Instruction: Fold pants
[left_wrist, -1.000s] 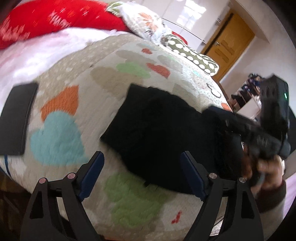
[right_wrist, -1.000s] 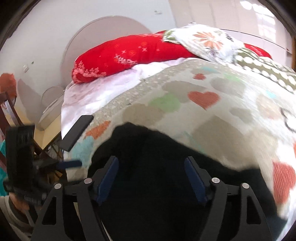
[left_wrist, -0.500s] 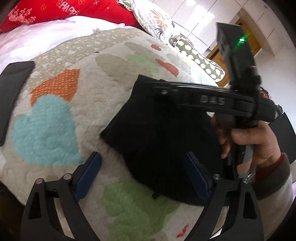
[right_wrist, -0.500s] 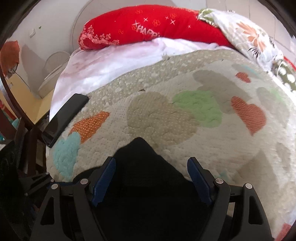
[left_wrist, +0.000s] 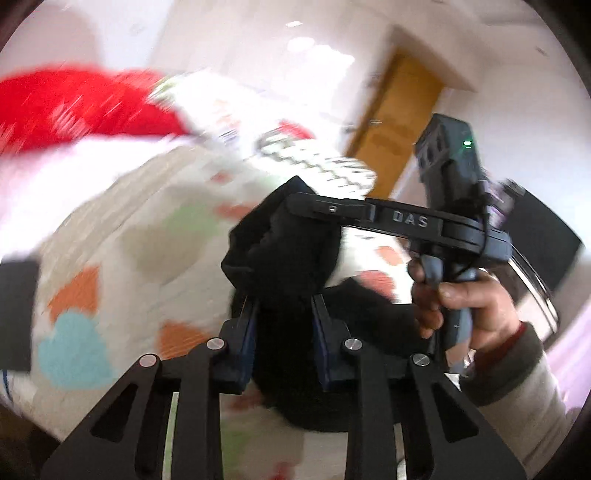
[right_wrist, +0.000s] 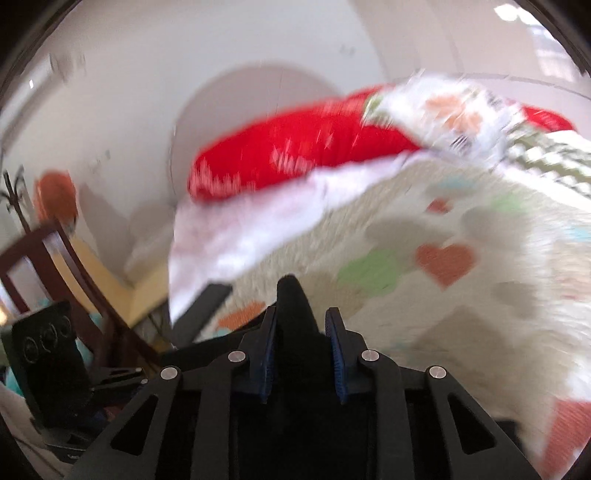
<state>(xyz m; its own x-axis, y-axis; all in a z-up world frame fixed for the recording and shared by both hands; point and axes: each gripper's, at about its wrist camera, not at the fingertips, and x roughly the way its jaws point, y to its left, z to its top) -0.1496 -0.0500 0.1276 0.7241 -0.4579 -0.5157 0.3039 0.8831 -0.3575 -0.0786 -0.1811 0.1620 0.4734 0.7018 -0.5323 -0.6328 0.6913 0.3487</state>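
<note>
The black pants (left_wrist: 284, 254) are bunched and lifted off the heart-patterned quilt (left_wrist: 122, 251). My left gripper (left_wrist: 282, 314) is shut on a thick fold of them. My right gripper (right_wrist: 300, 325) is shut on another black fold (right_wrist: 293, 299) that pokes up between its blue pads. In the left wrist view the right gripper (left_wrist: 303, 203) reaches in from the right, held by a hand (left_wrist: 461, 299), gripping the top of the bundle. Both views are motion-blurred.
A red pillow (right_wrist: 295, 155) and a floral pillow (right_wrist: 443, 107) lie at the bed's head. A black flat object (left_wrist: 14, 314) lies at the quilt's left edge. A wooden chair (right_wrist: 62, 266) stands beside the bed. A wooden door (left_wrist: 399, 122) is behind.
Both grippers have closed on the pants, which lay flat on the quilt before. The pants are now gathered and raised, and both cameras have tilted upward.
</note>
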